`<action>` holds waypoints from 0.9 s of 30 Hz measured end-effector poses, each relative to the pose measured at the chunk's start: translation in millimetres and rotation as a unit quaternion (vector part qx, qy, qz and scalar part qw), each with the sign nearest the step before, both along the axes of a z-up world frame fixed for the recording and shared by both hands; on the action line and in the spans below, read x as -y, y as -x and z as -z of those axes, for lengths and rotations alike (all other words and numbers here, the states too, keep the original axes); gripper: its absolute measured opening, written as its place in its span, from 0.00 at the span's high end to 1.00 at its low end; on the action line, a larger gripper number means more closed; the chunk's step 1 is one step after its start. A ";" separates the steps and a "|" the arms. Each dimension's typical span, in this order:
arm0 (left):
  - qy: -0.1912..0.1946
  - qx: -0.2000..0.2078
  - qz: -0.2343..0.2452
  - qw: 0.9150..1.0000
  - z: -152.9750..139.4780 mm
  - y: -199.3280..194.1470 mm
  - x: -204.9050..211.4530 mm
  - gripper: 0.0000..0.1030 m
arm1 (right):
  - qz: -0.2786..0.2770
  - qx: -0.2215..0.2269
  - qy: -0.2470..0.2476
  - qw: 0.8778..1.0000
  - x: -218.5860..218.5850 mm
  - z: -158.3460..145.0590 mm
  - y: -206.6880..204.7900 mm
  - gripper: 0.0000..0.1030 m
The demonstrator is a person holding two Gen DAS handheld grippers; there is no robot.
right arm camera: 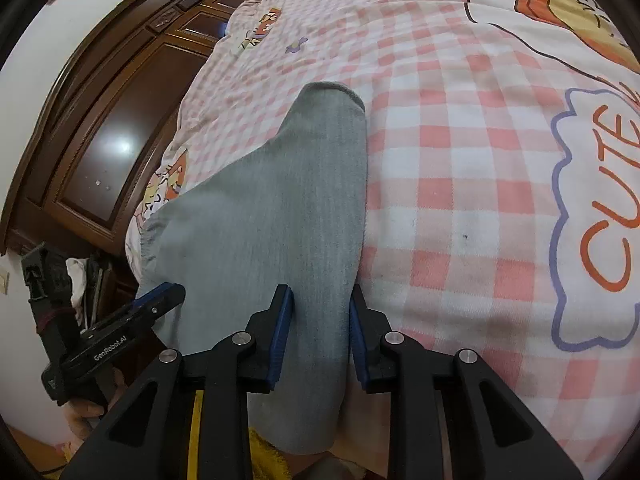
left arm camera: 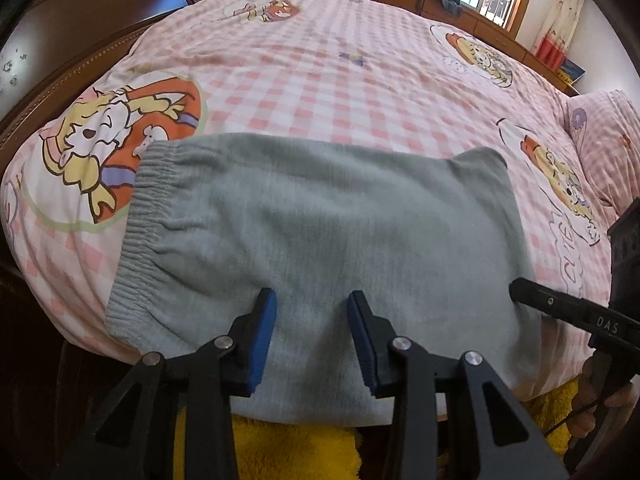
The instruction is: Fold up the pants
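Note:
Grey pants [left arm camera: 320,220] lie folded lengthwise on the pink checked bed cover [left arm camera: 320,80]. Their elastic waistband [left arm camera: 140,220] is at the left and their near part hangs over the bed's front edge. My left gripper [left arm camera: 311,296] hovers over the near middle of the pants, open, with flat cloth showing between its blue pads. My right gripper [right arm camera: 321,292] straddles the right edge strip of the pants [right arm camera: 288,200], jaws narrow but open, the cloth unwrinkled between them. One right finger [left arm camera: 532,292] shows in the left wrist view. One left finger [right arm camera: 164,294] shows in the right wrist view.
A yellow plush cloth [left arm camera: 280,448] lies below the bed's front edge. Dark wooden furniture [left arm camera: 80,20] stands along the left. A pink pillow [left arm camera: 604,140] sits at the right, with a window and wooden ledge behind. A person's hand [right arm camera: 84,412] holds the left gripper's handle.

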State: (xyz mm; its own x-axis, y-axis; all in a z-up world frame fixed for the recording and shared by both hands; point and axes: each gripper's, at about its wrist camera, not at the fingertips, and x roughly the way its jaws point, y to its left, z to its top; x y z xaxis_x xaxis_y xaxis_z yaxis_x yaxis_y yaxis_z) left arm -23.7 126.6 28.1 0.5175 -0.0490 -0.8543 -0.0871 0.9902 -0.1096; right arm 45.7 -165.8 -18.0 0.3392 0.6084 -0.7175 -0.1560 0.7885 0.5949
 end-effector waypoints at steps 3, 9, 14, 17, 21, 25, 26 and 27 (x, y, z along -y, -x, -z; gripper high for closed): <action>0.001 -0.001 -0.001 1.000 1.1 -0.3 -0.3 0.62 | 0.001 0.003 0.001 1.000 -0.6 -1.4 0.1 0.75; 0.003 -0.001 -0.001 1.000 1.9 0.3 -0.7 0.62 | 0.003 0.016 0.001 1.000 0.2 -12.8 2.7 0.84; 0.007 -0.002 -0.003 1.000 1.3 0.9 -1.5 0.62 | -0.006 0.046 -0.001 0.999 -4.8 -37.3 9.0 0.87; 0.012 0.000 -0.006 1.000 -3.6 5.1 -1.7 0.62 | -0.014 0.065 0.004 0.998 -12.1 -51.8 12.0 0.87; 0.024 0.012 0.005 1.000 -11.8 12.4 2.3 0.62 | -0.025 0.079 0.005 0.997 -20.6 -63.7 13.8 0.88; 0.033 0.001 0.017 0.999 -6.2 12.0 9.5 0.62 | -0.042 0.085 0.008 0.995 -28.7 -73.3 13.2 0.89; 0.033 -0.002 0.019 0.999 -3.7 12.1 11.4 0.62 | -0.047 0.088 0.011 0.995 -31.6 -77.0 12.9 0.89; 0.031 -0.003 0.019 0.999 -2.5 12.1 12.7 0.62 | -0.052 0.092 0.013 0.994 -34.0 -80.4 12.6 0.89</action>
State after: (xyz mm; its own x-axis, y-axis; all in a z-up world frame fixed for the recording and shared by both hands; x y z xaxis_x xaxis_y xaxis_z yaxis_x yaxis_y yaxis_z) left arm -35.9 113.9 30.5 0.5089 -0.1224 -0.8521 -0.0495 0.9840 -0.1709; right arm 33.0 -131.8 62.4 0.4020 0.6287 -0.6657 -0.3411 0.7775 0.5283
